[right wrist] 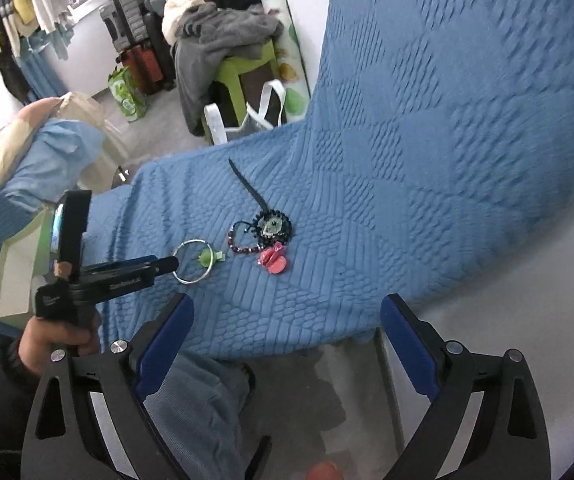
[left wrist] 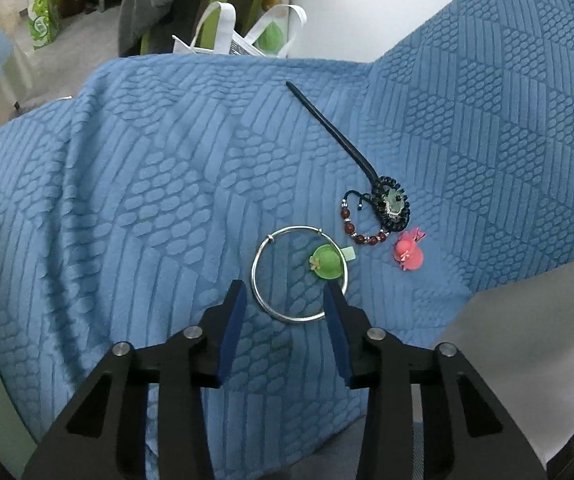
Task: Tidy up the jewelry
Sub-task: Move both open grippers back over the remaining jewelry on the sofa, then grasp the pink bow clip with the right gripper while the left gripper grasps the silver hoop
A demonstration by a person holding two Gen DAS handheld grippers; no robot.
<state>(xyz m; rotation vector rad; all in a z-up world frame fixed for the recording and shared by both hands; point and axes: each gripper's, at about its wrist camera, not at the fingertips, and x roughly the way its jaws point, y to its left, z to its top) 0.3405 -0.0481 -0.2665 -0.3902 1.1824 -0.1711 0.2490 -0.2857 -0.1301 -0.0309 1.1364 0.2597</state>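
Observation:
Several jewelry pieces lie on a blue textured cloth (left wrist: 127,200). A silver bangle (left wrist: 252,280) rings a green hat-shaped clip (left wrist: 327,264). Right of them are a pink hat clip (left wrist: 407,254), a dark red bead bracelet (left wrist: 363,236) and a black hairpin (left wrist: 391,204) with a beaded head. My left gripper (left wrist: 285,312) is open, its blue pads on either side of the bangle's near edge without pressing it. In the right wrist view my right gripper (right wrist: 287,320) stands wide open and empty over the cloth's front edge, short of the bangle (right wrist: 189,281) and pink clip (right wrist: 273,262).
The cloth rises steeply at the back right. Beyond its far edge are a white bag (left wrist: 239,36) and a pile of clothes (right wrist: 223,32) on a green stool. A hand (right wrist: 59,336) holds the left gripper (right wrist: 169,265); a grey-trousered leg (right wrist: 191,392) is below.

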